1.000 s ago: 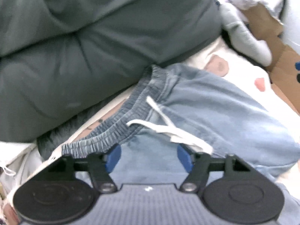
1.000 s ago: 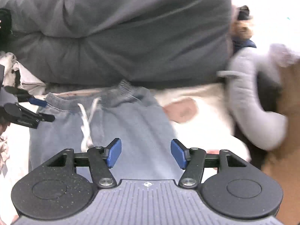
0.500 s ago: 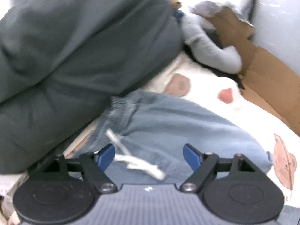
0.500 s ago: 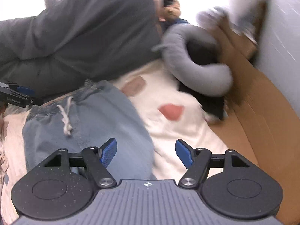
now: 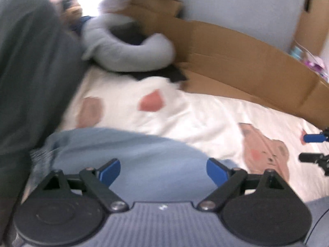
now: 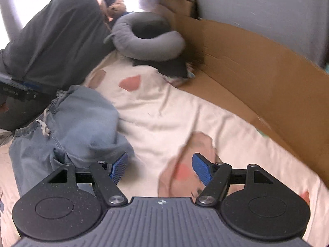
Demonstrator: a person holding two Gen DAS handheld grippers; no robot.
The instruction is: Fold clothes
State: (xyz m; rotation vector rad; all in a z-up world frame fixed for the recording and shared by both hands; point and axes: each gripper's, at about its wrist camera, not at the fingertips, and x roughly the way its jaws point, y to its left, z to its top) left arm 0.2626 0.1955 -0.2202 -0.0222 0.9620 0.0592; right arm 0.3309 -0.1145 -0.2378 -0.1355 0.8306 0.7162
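Light blue denim shorts [image 6: 67, 127] with an elastic waistband and a white drawstring [image 6: 44, 126] lie bunched on a cream bedsheet [image 6: 164, 119] printed with bears. My right gripper [image 6: 159, 167] is open, hovering just right of the shorts' lower edge with nothing between its fingers. In the left wrist view the shorts [image 5: 127, 150] fill the space ahead of my left gripper [image 5: 163, 169], which is open and empty above the fabric. The left gripper's tip [image 6: 18, 90] shows at the left edge of the right wrist view, near the waistband.
A big dark grey pillow [image 6: 53, 35] lies along the left. A grey neck pillow [image 6: 148, 41] rests on a dark cloth at the back. A brown cardboard sheet [image 6: 257, 72] lines the wall on the right. The right gripper's fingers [image 5: 314, 148] show at right in the left wrist view.
Both grippers have swung to the right, away from the waistband and the grey pillow. The drawstring left the left wrist view, and the cardboard and bear print came in. Both stayed open.
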